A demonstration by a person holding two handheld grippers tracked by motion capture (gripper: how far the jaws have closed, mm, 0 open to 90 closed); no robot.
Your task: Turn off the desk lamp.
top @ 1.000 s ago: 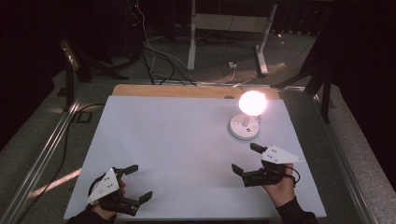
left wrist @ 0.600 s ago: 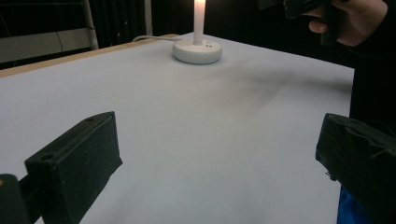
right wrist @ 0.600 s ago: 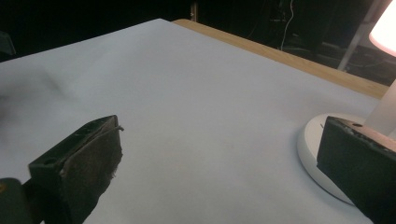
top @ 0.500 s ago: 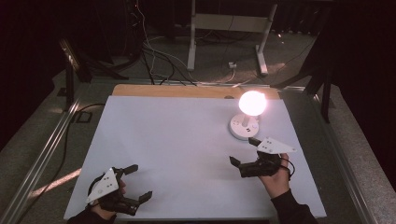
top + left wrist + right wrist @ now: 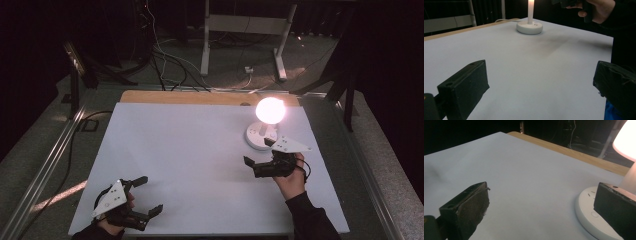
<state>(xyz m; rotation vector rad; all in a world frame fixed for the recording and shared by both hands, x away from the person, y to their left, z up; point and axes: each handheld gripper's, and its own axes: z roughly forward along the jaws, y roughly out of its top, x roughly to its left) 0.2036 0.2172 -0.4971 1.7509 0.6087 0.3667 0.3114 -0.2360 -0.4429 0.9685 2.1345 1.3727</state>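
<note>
A small white table lamp stands at the far right of the white sheet, its round base [image 5: 259,136] under a glowing globe [image 5: 270,110]. My right gripper [image 5: 257,152] is open just in front of the base, one jaw close beside it. In the right gripper view the open right gripper [image 5: 541,205] has the base [image 5: 587,216] next to its right jaw and the bright globe [image 5: 627,137] above. My left gripper [image 5: 149,195] rests open at the near left corner, holding nothing. The left gripper view looks past the open left gripper [image 5: 539,85] to the lamp base [image 5: 529,27].
The white sheet [image 5: 190,150] covers a wooden table whose far edge [image 5: 200,97] shows as a tan strip. The lamp's cord runs off the far edge. Metal rails, cables and a stand's legs [image 5: 242,40] lie on the dark floor beyond. The other hand [image 5: 596,10] shows far off.
My right gripper has moved away from the person and a little right, up to the lamp's base. The left gripper has stayed put.
</note>
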